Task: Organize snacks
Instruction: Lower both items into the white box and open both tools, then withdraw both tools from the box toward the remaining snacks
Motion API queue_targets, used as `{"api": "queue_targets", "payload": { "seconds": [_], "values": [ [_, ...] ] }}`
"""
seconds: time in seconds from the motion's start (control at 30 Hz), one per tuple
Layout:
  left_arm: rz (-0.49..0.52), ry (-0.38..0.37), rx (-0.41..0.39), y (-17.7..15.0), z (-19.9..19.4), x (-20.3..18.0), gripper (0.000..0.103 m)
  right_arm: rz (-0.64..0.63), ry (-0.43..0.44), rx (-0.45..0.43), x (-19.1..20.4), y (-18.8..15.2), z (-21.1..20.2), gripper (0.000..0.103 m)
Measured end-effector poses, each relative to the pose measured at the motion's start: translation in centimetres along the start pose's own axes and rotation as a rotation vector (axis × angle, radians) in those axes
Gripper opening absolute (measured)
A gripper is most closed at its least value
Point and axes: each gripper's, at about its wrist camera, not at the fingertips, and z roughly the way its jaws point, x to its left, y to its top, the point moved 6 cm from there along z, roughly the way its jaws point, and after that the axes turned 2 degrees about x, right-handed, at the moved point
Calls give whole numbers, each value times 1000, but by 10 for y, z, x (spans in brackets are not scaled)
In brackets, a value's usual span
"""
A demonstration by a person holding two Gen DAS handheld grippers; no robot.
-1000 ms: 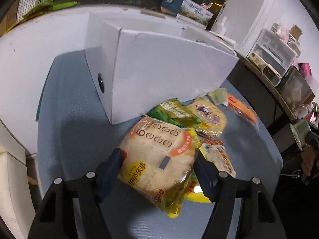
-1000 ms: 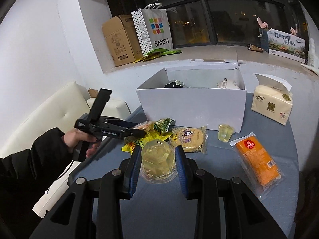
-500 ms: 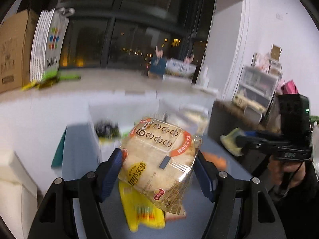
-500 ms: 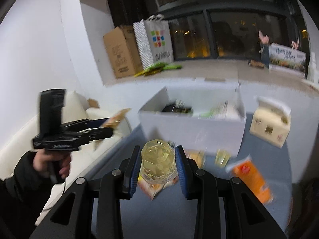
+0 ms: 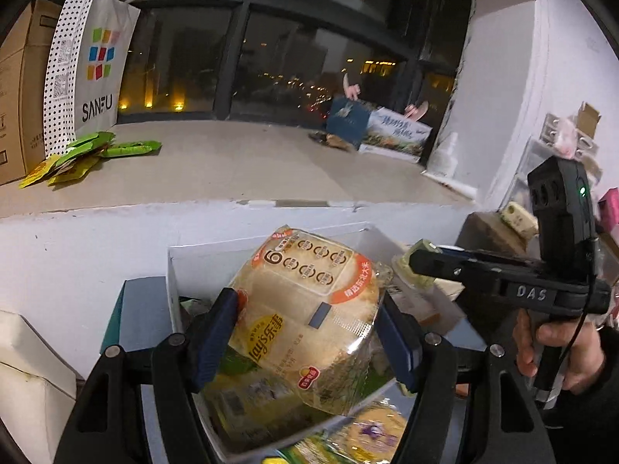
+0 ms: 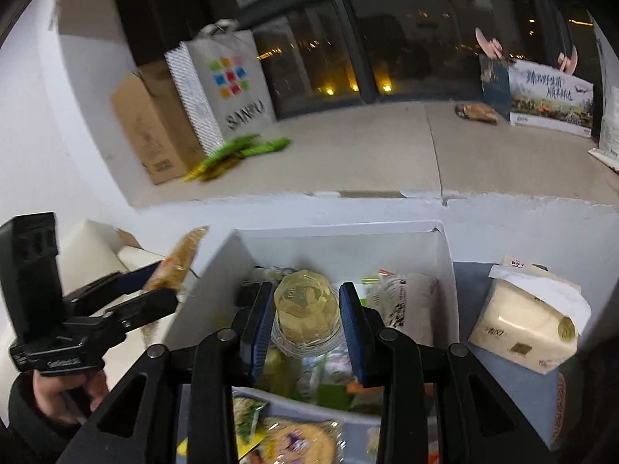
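My left gripper (image 5: 305,332) is shut on a Lay's snack pack (image 5: 309,321) and holds it over the left part of the open white box (image 5: 174,278). My right gripper (image 6: 305,317) is shut on a clear jelly cup (image 6: 305,309) and holds it above the inside of the same box (image 6: 348,232), which holds several snack packets. The right gripper also shows in the left wrist view (image 5: 416,261), and the left gripper in the right wrist view (image 6: 162,290), both at the box's rim. Loose snack packets (image 6: 294,440) lie on the blue table in front of the box.
A tissue pack (image 6: 530,321) stands on the table right of the box. Behind the box is a wide window ledge (image 5: 232,170) with a SANFU paper bag (image 5: 93,65), a cardboard carton (image 6: 151,123), green packets (image 5: 89,154) and a printed box (image 6: 549,96). A white sofa (image 5: 23,367) is at the left.
Both grippers have lifted their snacks off the table and carried them forward over the open box. The view now looks down into the box instead of at its front wall.
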Motion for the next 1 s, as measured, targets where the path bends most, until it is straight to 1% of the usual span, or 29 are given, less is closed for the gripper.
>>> {"api": "queue_targets", "payload": {
  "seconds": [0.03, 0.07, 0.1, 0.13, 0.17, 0.2, 0.23, 0.3, 0.4, 0.5, 0.57, 0.63, 0.73, 0.83, 0.93, 1.0],
  "values": [
    [-3, 9, 28, -1, 7, 4, 86, 4, 6, 9, -2, 3, 8, 36],
    [-7, 25, 51, -3, 14, 7, 93, 7, 8, 13, -4, 4, 12, 37],
    [-13, 47, 62, -5, 17, 11, 103, 10, 9, 16, -6, 5, 15, 38],
    [-14, 56, 61, -7, 18, 13, 103, 16, 12, 29, -8, 5, 21, 40],
    [-17, 52, 58, -10, 17, 13, 103, 27, 15, 46, -10, 5, 25, 62],
    [-23, 47, 58, -12, 15, 14, 103, 43, 12, 56, -12, 5, 28, 99],
    [-31, 46, 59, -14, 12, 13, 103, 70, 13, 47, -15, 4, 27, 103],
    [-27, 59, 48, -17, 3, 11, 103, 95, 33, 4, -18, 5, 20, 103],
    [-30, 38, 24, -19, -14, 6, 103, 100, 31, -46, -21, 4, 4, 103],
    [-19, 31, -14, -24, -38, -1, 103, 99, 55, -77, -18, 2, -18, 103],
    [1, 27, -42, -30, -60, -11, 103, 78, 65, -91, -13, -3, -35, 103],
    [23, 19, -73, -39, -82, -22, 103, 26, 70, -107, -5, -11, -56, 103],
    [53, 12, -102, -61, -114, -39, 103, -57, 60, -107, 9, -33, -87, 103],
    [55, -3, -133, -84, -141, -55, 103, -137, 19, -119, 19, -63, -115, 103],
    [39, -27, -136, -113, -157, -69, 103, -167, -19, -127, 23, -105, -138, 103],
    [38, -20, -123, -133, -163, -76, 103, -165, -41, -126, 23, -130, -146, 103]
  ]
}}
